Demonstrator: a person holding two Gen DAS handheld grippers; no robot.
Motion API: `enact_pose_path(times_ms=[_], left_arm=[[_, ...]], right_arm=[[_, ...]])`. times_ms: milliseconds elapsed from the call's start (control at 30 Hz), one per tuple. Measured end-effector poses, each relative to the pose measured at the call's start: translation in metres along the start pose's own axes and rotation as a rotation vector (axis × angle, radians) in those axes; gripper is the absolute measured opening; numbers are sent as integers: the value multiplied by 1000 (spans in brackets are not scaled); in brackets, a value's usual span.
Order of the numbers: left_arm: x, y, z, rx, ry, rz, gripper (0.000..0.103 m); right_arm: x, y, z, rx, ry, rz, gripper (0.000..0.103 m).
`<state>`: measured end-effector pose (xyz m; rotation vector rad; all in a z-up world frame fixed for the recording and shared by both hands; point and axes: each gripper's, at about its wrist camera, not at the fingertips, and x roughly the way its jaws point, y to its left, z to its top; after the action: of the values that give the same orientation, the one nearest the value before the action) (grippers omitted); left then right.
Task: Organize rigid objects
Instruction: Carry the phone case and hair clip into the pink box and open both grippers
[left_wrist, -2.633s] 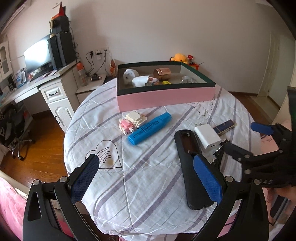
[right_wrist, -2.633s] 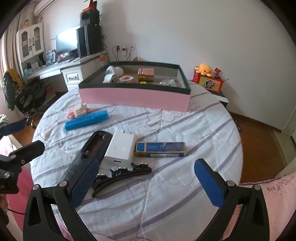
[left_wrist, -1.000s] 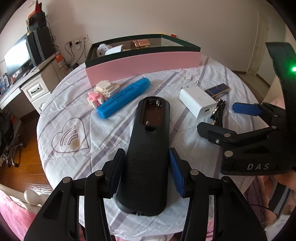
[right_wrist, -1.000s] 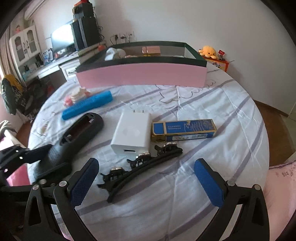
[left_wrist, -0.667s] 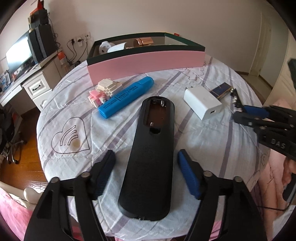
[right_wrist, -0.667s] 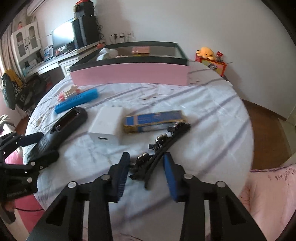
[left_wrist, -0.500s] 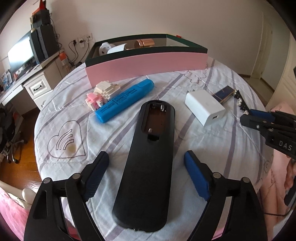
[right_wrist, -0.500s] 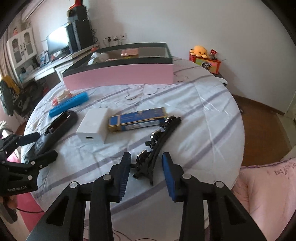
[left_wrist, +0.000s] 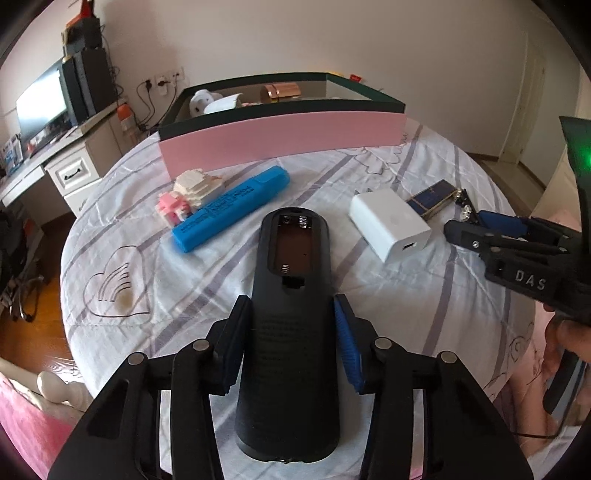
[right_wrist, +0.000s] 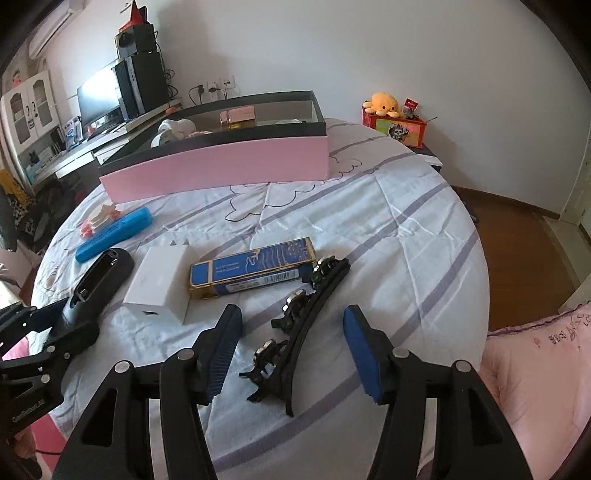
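Observation:
My left gripper (left_wrist: 293, 328) is shut on a long black remote (left_wrist: 291, 306) with an open battery bay, which lies on the round table; it also shows in the right wrist view (right_wrist: 98, 284). My right gripper (right_wrist: 291, 339) is open around a black hair clip (right_wrist: 299, 328) lying between its pads, not touching. A white charger (right_wrist: 160, 284), a blue and gold box (right_wrist: 251, 271), a blue highlighter (left_wrist: 231, 214) and a pink and white block toy (left_wrist: 188, 194) lie on the cloth. A pink box (left_wrist: 280, 142) with a dark rim stands at the back.
The pink box (right_wrist: 218, 168) holds several small items. A desk with a monitor (left_wrist: 40, 103) stands left of the table. A nightstand with a yellow plush (right_wrist: 384, 103) stands at the back right. The table edge (right_wrist: 480, 280) drops to a wood floor.
My left gripper has closed on the black remote after standing open around it. My right gripper has opened from around the hair clip, which now lies free between the pads.

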<state>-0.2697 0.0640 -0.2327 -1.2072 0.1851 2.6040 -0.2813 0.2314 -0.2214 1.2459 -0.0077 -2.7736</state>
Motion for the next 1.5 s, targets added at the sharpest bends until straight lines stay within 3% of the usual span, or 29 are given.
enact_pose_path(times_ms=[100,167,300,367,767,1500], left_arm=[[3,-2,0,13,-13,2,46],[6,0,2,5,-15,-19,49],[8,-3,5,14,-11,-16,51],[6,-1,5,-2,-17,-9,44],[-9,2,8,4,-39,-37,44],[-48,15,53,26,-161,-12,44]], right_arm=[[-1,-1,-1,-31,5,-13,34],[-3,-5,-1,-28,12,-4,25],[-6,-10,-3,-19,15,4,19],[-8,-10,-4,-22,15,8,19],[-27,-16,0,29,-14,99,19],[-55,20,37,-90,-105,161,20]])
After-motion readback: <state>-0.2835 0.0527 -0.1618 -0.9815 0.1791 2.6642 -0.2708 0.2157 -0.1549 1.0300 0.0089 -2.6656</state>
